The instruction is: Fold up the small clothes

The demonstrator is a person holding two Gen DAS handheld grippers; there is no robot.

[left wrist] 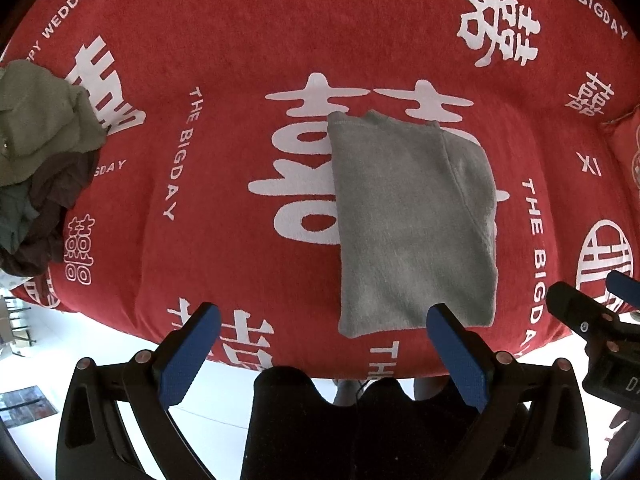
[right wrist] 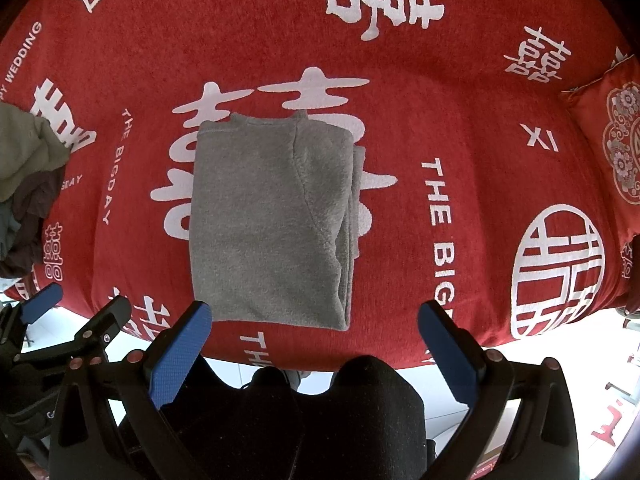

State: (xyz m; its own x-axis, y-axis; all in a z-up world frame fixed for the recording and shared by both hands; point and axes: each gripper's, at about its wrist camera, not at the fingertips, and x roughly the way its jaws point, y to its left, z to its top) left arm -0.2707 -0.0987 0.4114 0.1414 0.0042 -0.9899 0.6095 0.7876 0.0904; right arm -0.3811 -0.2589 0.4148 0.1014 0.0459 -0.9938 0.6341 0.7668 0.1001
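A grey knit garment (left wrist: 412, 220) (right wrist: 272, 224) lies folded lengthwise into a narrow rectangle on the red blanket (left wrist: 248, 40) (right wrist: 460, 100), its neckline at the far end and its hem near the front edge. My left gripper (left wrist: 324, 316) hovers open above the front edge, to the left of the hem, with nothing between its blue pads. My right gripper (right wrist: 316, 312) is also open and empty, held just short of the hem. The other gripper shows at the edge of each view, the right one (left wrist: 592, 300) and the left one (right wrist: 80, 308).
A heap of olive, brown and teal clothes (left wrist: 36, 160) (right wrist: 24, 176) sits at the blanket's left edge. A red patterned cushion (right wrist: 616, 140) lies at the right. White floor (left wrist: 100, 344) shows below the front edge, and a person's dark-clad legs (right wrist: 340, 408) are beneath the grippers.
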